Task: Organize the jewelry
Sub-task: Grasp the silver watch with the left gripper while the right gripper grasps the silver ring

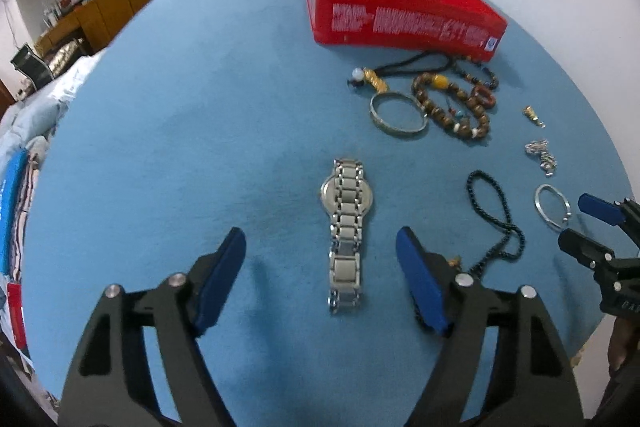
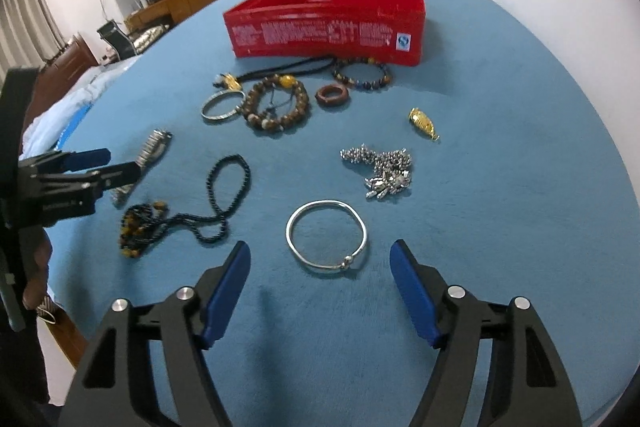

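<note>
A silver watch (image 1: 346, 227) lies on the blue table between the open fingers of my left gripper (image 1: 320, 251), which is just above it. My right gripper (image 2: 320, 259) is open and empty, with a thin silver bangle (image 2: 326, 238) between and just beyond its fingertips. A red box (image 2: 328, 27) stands at the far side of the table; it also shows in the left wrist view (image 1: 400, 11). In front of it lie a brown bead bracelet (image 2: 276, 105), a silver bangle (image 2: 221, 107), a dark bead bracelet (image 2: 362, 73), a brown ring (image 2: 332, 95) and a black cord pendant (image 2: 280, 69).
A black bead necklace (image 2: 224, 195) with amber beads lies left of my right gripper. A silver chain heap (image 2: 380, 165) and a gold charm (image 2: 424, 123) lie to the right. The table's front edge is close behind both grippers. Wooden cabinets stand beyond.
</note>
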Available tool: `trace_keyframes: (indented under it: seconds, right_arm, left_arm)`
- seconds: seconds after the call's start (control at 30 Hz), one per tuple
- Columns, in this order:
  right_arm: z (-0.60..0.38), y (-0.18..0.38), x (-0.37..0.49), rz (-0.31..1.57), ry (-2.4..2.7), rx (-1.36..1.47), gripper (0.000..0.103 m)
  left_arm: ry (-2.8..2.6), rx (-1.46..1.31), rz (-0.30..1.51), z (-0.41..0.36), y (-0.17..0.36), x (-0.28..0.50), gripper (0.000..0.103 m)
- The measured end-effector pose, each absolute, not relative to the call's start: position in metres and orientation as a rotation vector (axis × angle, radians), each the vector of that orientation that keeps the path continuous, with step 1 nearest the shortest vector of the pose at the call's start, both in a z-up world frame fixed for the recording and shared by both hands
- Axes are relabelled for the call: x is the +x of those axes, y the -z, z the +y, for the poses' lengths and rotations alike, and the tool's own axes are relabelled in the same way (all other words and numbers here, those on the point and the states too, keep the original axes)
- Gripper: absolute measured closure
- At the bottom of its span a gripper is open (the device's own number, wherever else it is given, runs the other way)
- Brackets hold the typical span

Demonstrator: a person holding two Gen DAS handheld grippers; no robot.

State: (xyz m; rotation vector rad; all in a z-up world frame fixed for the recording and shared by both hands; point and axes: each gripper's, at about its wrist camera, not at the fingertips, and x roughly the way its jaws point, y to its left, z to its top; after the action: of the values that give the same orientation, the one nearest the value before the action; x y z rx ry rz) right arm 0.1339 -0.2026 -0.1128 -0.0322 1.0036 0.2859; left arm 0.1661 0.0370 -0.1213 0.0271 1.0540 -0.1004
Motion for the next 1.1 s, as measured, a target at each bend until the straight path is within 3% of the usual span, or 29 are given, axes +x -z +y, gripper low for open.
trace_keyframes:
  seconds: [0.27,0.43,0.53,0.67,0.73,0.8,1.1]
  right_arm:
    - [-0.198,0.125,0.142,1.008,-0.260,-0.075,0.032]
    - [-0.197,0.126,0.144,1.003,-0.256,-0.088,0.043]
    - [-0.196,0.125,0.143,1.002,-0.261,-0.097,0.048]
    - [-0.195,0.125,0.143,0.998,-0.269,-0.098,0.055]
    - [-0.194,0.125,0.143,0.997,-0.268,-0.099,0.055]
    - [-0.195,0.125,0.143,0.995,-0.270,-0.099,0.055]
    - [-0.196,0.121,0.142,0.990,-0.280,-0.085,0.055]
  left_arm:
    - [0.108,0.062,1.057,0.029,0.134,0.180,0.021]
    - [0.101,0.073,1.043,0.027,0.134,0.181,0.021]
    - [0.102,0.072,1.040,0.028,0.133,0.177,0.026]
    - [0.112,0.081,1.040,0.027,0.131,0.173,0.044]
    - [0.115,0.079,1.045,0.026,0.129,0.173,0.060]
    - [0.124,0.060,1.052,0.029,0.128,0.174,0.085]
    - [0.119,0.039,1.041,0.033,0.120,0.172,0.087]
